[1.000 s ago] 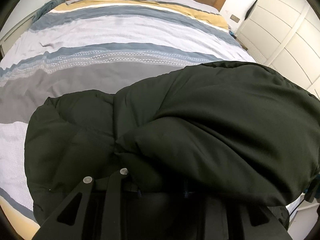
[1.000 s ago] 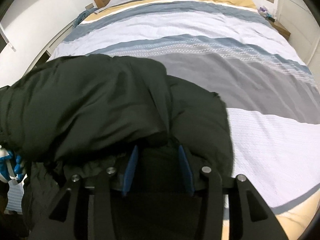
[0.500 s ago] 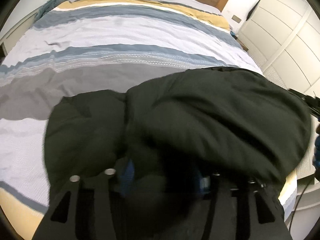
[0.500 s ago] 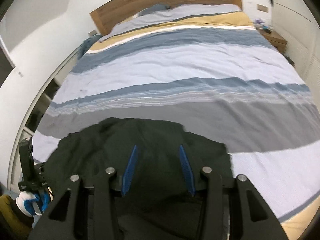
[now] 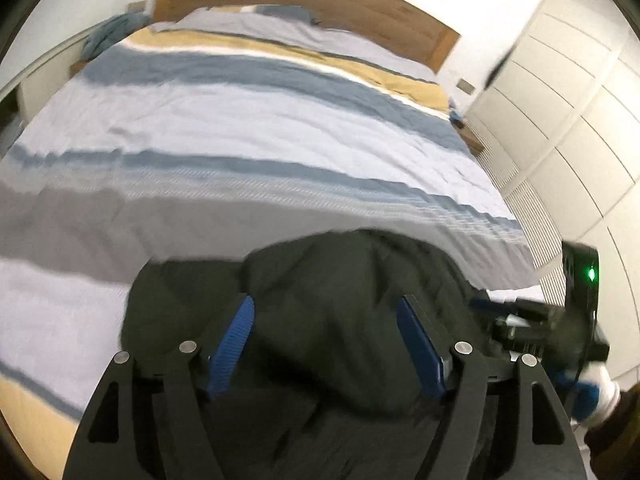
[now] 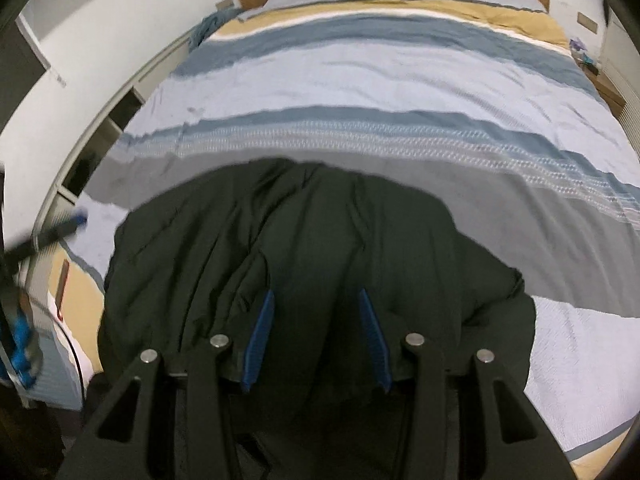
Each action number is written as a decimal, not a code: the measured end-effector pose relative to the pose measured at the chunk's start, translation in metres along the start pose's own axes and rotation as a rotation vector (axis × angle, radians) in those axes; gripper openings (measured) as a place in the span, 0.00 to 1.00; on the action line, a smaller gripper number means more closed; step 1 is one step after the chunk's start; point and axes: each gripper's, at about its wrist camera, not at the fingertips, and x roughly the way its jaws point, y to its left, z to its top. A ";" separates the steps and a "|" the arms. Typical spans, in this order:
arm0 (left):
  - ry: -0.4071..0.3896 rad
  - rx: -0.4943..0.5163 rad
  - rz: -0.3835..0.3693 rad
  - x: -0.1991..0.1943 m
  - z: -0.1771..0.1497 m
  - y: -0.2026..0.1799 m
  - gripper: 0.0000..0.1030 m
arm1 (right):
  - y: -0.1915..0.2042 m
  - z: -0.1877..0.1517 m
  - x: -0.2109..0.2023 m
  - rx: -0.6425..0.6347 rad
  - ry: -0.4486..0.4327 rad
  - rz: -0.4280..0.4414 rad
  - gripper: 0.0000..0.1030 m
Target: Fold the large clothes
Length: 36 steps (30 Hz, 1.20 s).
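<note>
Folded coat on the bed, both grippers let go.
The wide bed with striped blue, grey and mustard cover carries the bulky dark green padded coat at its near edge, bundled compactly; the left gripper and right gripper hover above it, jaws spread, holding nothing, probably to check the fold.

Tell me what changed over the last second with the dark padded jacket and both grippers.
The left gripper opened and let go of the dark green padded jacket, then both grippers pulled back and up. The right gripper stayed open. The jacket remains a folded bundle at the foot of the striped bed cover.
</note>
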 end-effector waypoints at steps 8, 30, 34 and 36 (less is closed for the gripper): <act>0.095 0.058 0.023 0.079 -0.002 -0.034 0.71 | -0.006 -0.004 0.005 -0.018 0.014 0.005 0.42; 0.167 0.170 0.213 0.171 -0.082 -0.022 0.80 | -0.033 -0.060 0.098 -0.054 0.064 -0.034 0.47; 0.186 0.169 0.203 0.161 -0.076 -0.024 0.80 | -0.031 -0.057 0.094 -0.052 0.087 -0.040 0.47; 0.196 0.163 0.186 0.151 -0.073 -0.026 0.80 | -0.030 -0.052 0.086 -0.054 0.108 -0.046 0.47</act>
